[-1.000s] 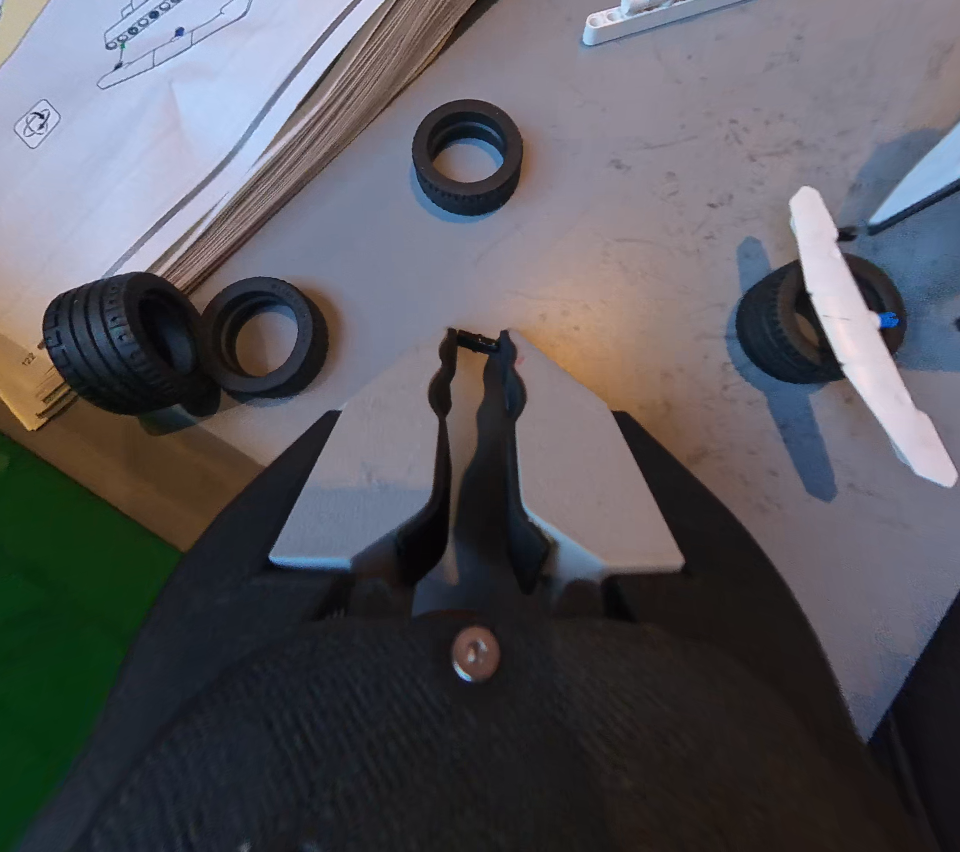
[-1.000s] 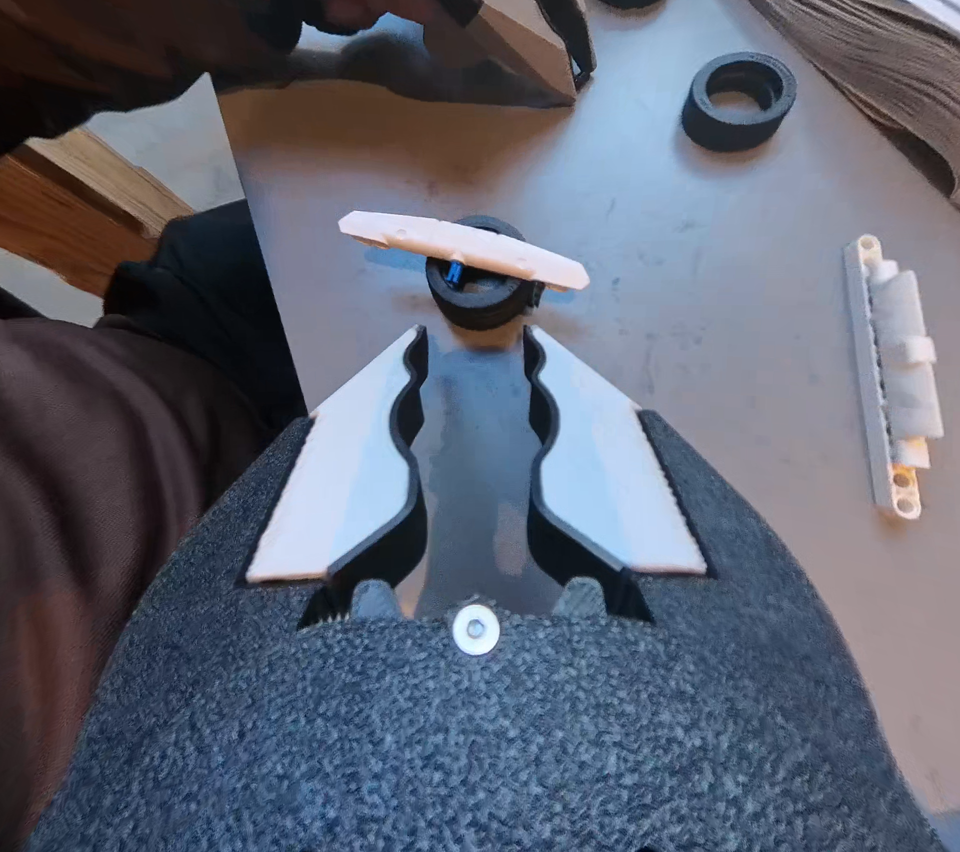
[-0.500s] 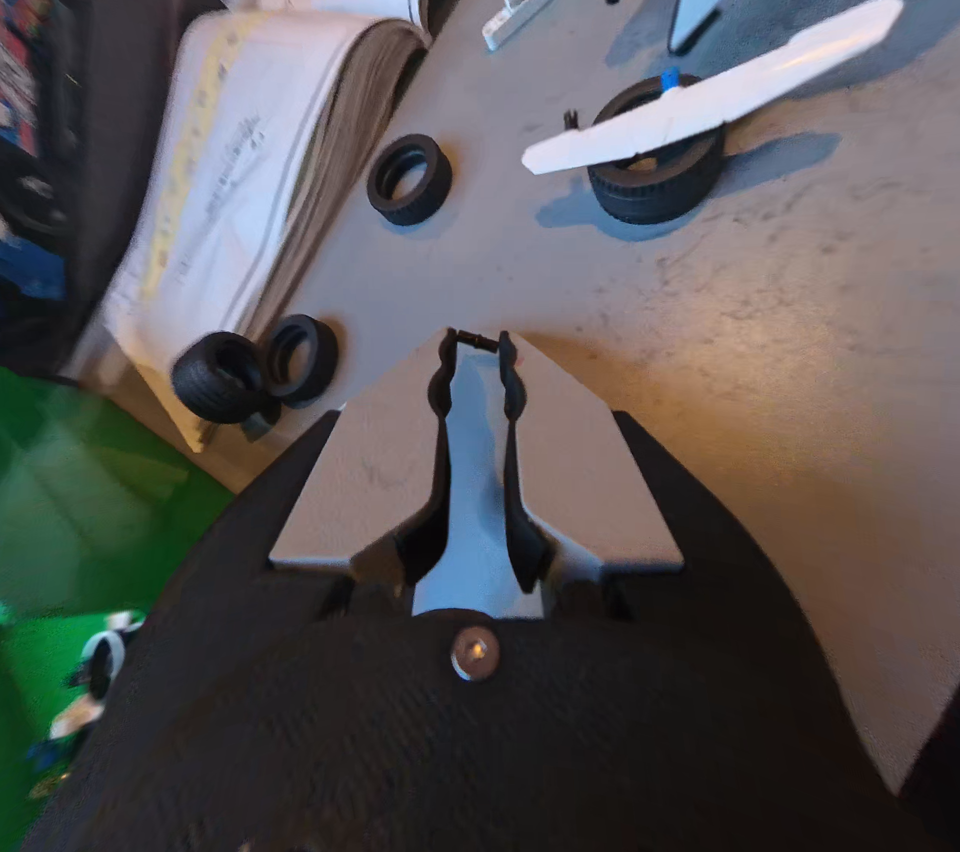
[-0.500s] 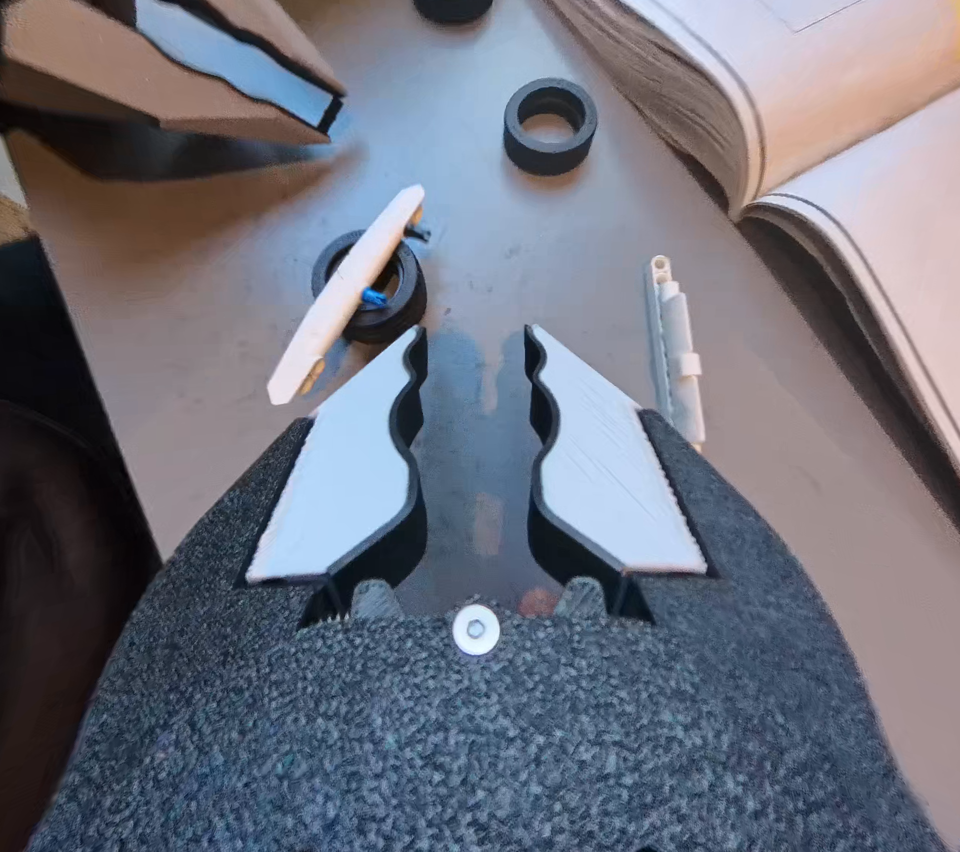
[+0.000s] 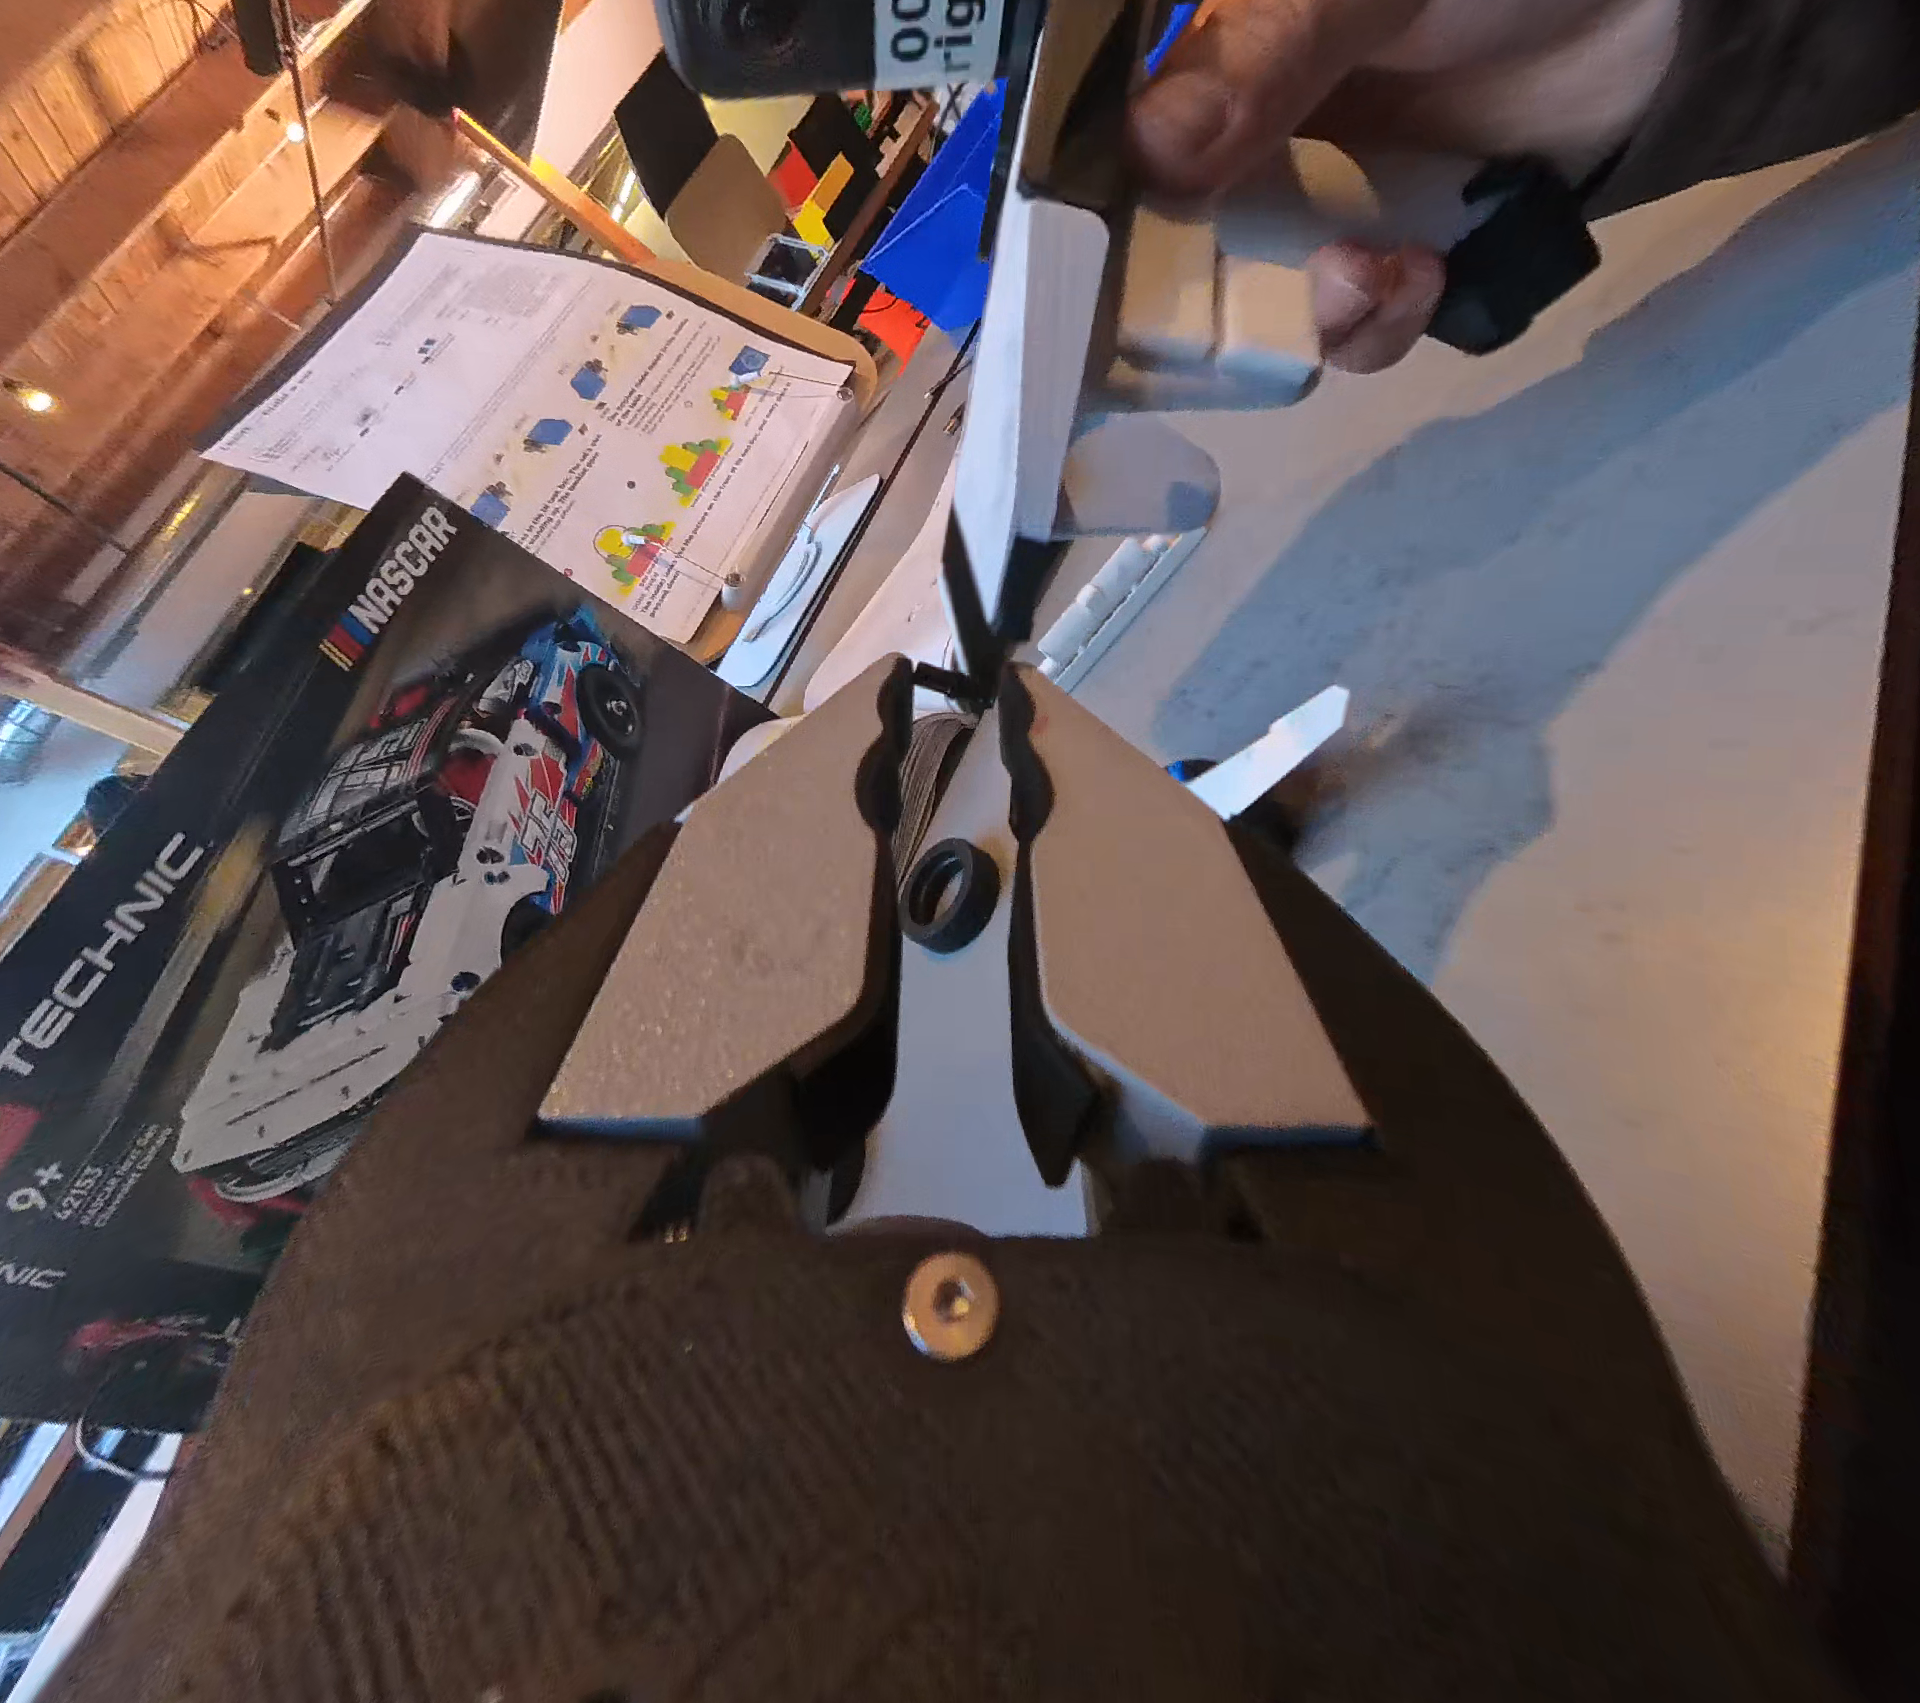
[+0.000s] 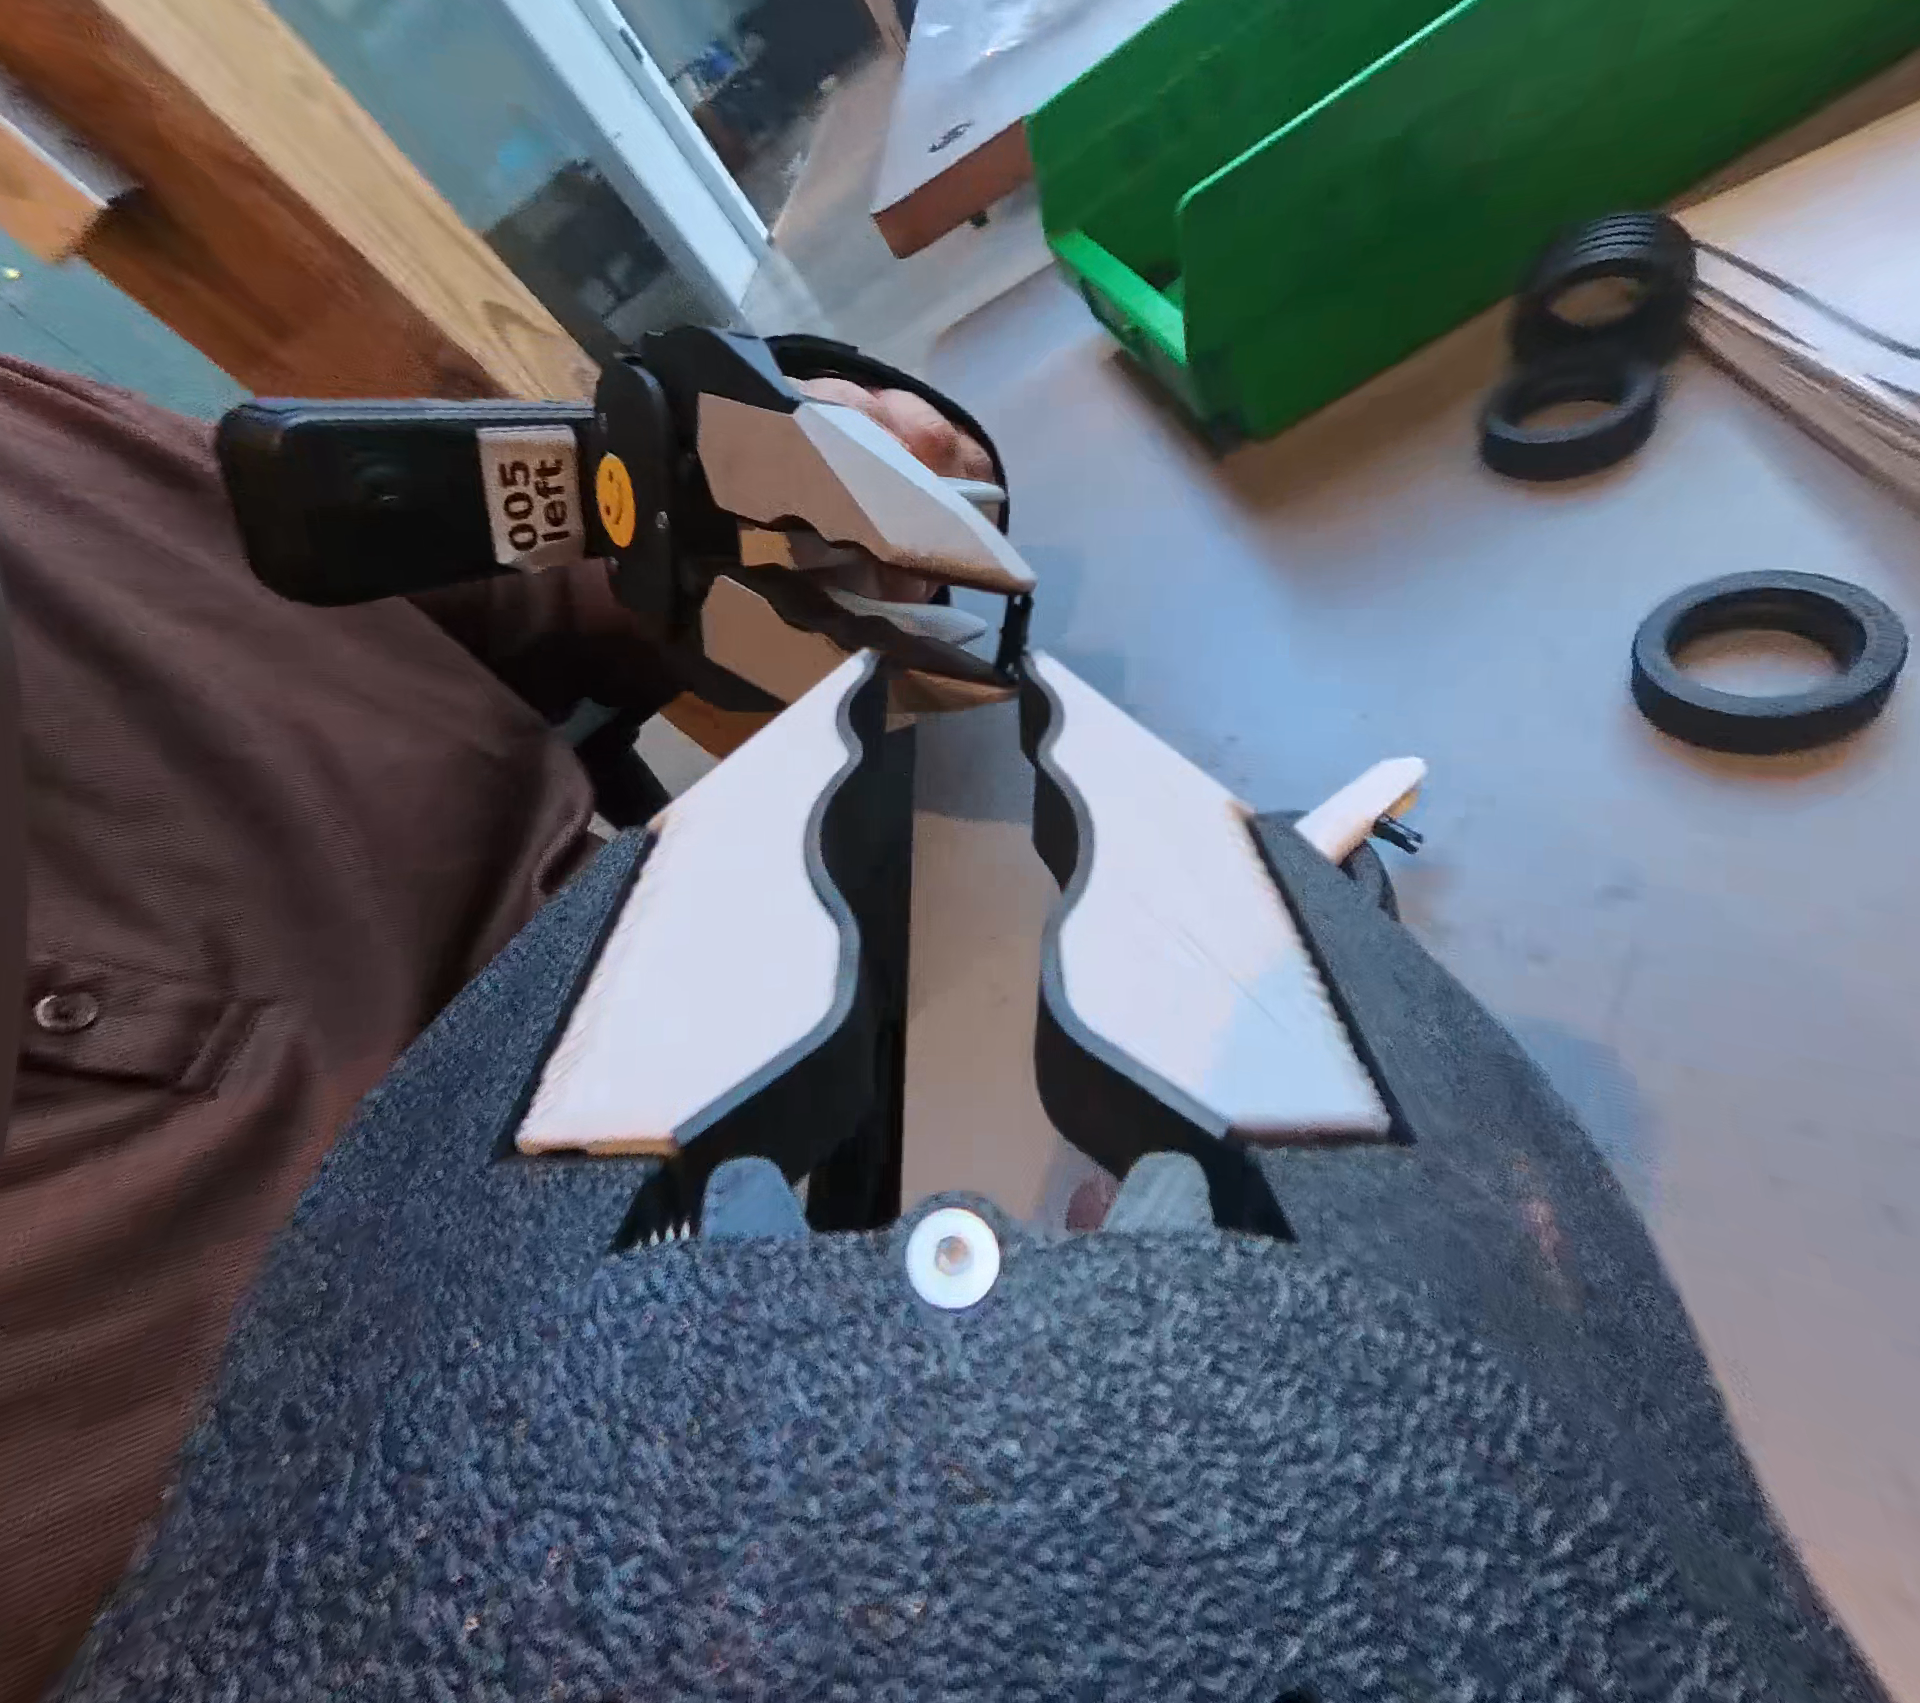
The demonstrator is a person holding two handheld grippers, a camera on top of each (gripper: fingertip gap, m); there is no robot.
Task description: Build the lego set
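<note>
Passing: L→R handover of a small black pin looks like the step in hand, both tools lifted off the table [image 6: 1507,978].
L gripper [image 5: 954,682]: clenched on the black pin [image 5: 940,674], pinned crosswise between its tips; from the R wrist view the same pin [image 6: 1013,630] hangs between its tips, right at the R tool's fingertip.
R gripper [image 6: 951,666]: released, jaws well apart, nothing in them; tips just at the pin.
Hands: person's hand [image 5: 1455,22] squeezes the R tool's handle.
White curved part [image 6: 1366,801]: lies across a black tyre, low beside the R tool, apart from both; a black pin end sticks out of it.
Spare tyres: one flat on table [image 6: 1766,661], two more stacked by the green bin [image 6: 1455,95].
Next move, my guess: R must line up on the pin's free length, close gently, then L lets go; the pin's tiny, so a skewed pinch could flick it out.
</note>
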